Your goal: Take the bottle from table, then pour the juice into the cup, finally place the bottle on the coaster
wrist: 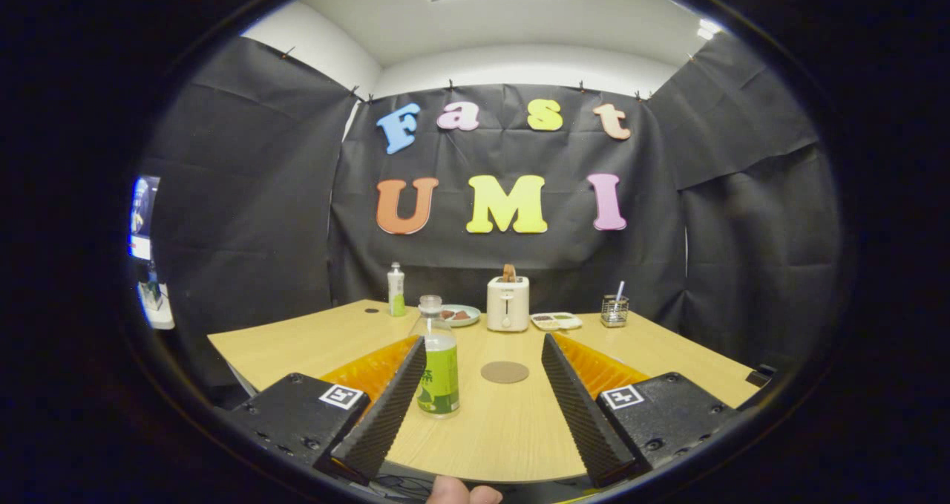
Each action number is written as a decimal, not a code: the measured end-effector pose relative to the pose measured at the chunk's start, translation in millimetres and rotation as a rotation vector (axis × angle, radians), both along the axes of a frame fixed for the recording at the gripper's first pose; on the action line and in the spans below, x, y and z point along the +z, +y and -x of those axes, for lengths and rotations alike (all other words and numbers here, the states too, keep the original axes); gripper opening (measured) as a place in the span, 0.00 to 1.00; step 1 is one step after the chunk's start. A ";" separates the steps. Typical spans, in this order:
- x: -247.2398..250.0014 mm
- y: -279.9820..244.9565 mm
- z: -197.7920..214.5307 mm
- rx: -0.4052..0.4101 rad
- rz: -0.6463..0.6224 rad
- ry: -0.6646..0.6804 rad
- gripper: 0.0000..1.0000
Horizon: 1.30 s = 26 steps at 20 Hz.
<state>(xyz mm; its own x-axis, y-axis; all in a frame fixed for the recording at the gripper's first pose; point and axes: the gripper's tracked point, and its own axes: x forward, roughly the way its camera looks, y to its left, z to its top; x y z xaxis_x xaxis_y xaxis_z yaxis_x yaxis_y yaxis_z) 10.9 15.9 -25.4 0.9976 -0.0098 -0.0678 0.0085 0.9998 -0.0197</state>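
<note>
A clear bottle with a green label and greenish juice stands upright on the wooden table. It is close against the inner side of my left finger, which covers its left edge. My gripper is open, with a wide gap between the bottle and the right finger. A round brown coaster lies flat on the table just right of the bottle, a little beyond the fingertips and between them.
Along the back of the table stand a second green-labelled bottle, a plate with food, a cream toaster, a small divided tray and a wire holder. A person's fingertip shows below the table's near edge.
</note>
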 end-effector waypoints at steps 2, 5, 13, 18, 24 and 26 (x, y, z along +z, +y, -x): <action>-9.7 7.6 -3.4 0.001 0.003 0.026 1.00; -17.7 17.7 -16.3 -0.022 -0.057 0.036 1.00; -72.0 46.9 -54.4 -0.028 -0.040 0.149 1.00; -92.7 55.6 -86.2 -0.016 -0.015 0.227 1.00; -103.8 66.1 -114.8 -0.014 -0.030 0.301 1.00; -107.0 67.2 -120.8 -0.014 -0.024 0.317 1.00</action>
